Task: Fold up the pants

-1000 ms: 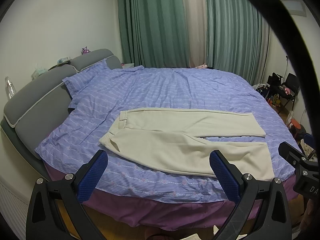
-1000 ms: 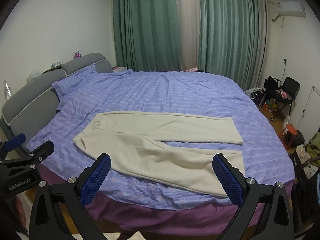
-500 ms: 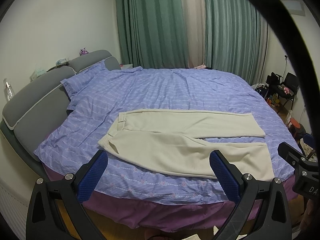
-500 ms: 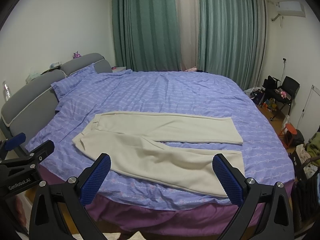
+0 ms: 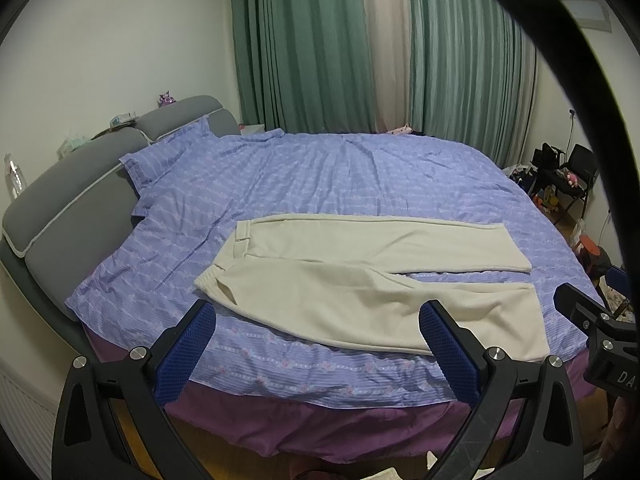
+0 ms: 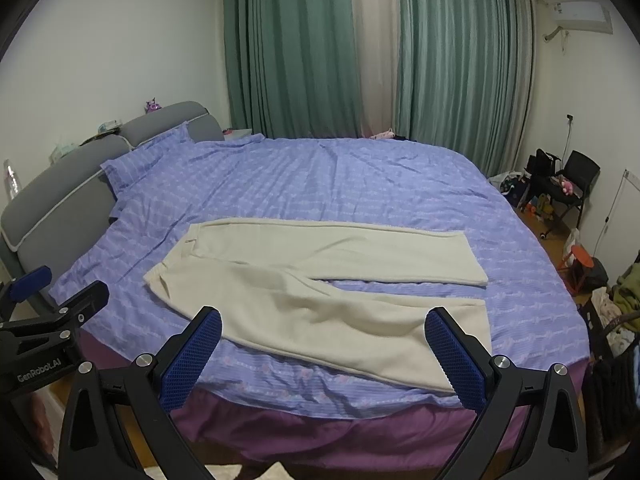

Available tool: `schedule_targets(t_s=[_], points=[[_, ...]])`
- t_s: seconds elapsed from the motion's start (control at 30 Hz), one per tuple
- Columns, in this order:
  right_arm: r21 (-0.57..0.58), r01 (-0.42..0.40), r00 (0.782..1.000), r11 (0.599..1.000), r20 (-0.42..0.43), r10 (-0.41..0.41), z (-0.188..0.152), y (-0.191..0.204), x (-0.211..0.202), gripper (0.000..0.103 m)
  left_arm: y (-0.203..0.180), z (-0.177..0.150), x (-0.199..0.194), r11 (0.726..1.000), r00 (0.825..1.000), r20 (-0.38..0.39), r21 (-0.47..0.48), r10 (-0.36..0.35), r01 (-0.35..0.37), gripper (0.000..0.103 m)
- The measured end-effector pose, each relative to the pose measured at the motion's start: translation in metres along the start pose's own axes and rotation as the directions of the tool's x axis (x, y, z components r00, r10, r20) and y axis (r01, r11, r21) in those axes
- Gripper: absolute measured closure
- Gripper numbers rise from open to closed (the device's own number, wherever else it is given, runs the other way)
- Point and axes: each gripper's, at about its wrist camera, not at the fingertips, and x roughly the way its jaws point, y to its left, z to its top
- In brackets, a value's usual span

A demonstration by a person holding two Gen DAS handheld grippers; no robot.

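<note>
Cream pants [image 5: 360, 276] lie flat on the bed, waistband to the left, both legs spread apart pointing right; they also show in the right wrist view [image 6: 312, 280]. My left gripper [image 5: 318, 332] is open and empty, held off the bed's near edge, short of the pants. My right gripper [image 6: 322, 338] is open and empty, also in front of the bed's near edge, level with the near leg. The right gripper's side shows at the right of the left wrist view [image 5: 592, 332], and the left gripper's at the left of the right wrist view [image 6: 48, 320].
The bed has a purple-blue striped cover [image 5: 340, 176] over a purple sheet [image 6: 320, 432] and a grey headboard [image 5: 72, 200] at left. Green curtains [image 6: 300, 52] hang behind. A chair with clutter [image 6: 568, 188] and a red stool [image 6: 580, 264] stand at right.
Both grippers have drifted slightly; the view of the bed and pants shifted a little. The pants have not moved and both grippers stay open.
</note>
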Motion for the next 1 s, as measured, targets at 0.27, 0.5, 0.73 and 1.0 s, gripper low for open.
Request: schedule_targets(t_s=[0.27,0.5,0.73,1.0], points=[[-0.003,-0.009,0.997,1.0,-0.074,0.009,0.002,0.025,0.027,0.001,0.026,-0.005,0.025,1.0,0.998,-0.057,-0.023,0.013,-0.015,0.0],[0.007,-0.033,0.983,0.999,-0.182,0.034,0.002,0.074,0.083,0.001,0.08,-0.004,0.076,0.999,0.992,-0.118,-0.022,0.044,-0.047,0.0],[0.091,-0.007,0.954,0.996,-0.297,0.033,0.004,0.133,0.166,0.001,0.143,0.002,0.157,0.999,0.985,-0.166,0.003,0.038,-0.038,0.0],[0.206,0.102,0.904,0.973,-0.428,-0.004,-0.033,0.173,0.276,0.001,0.182,-0.02,0.274,0.999,0.959,-0.281,0.017,0.036,-0.032,0.0]])
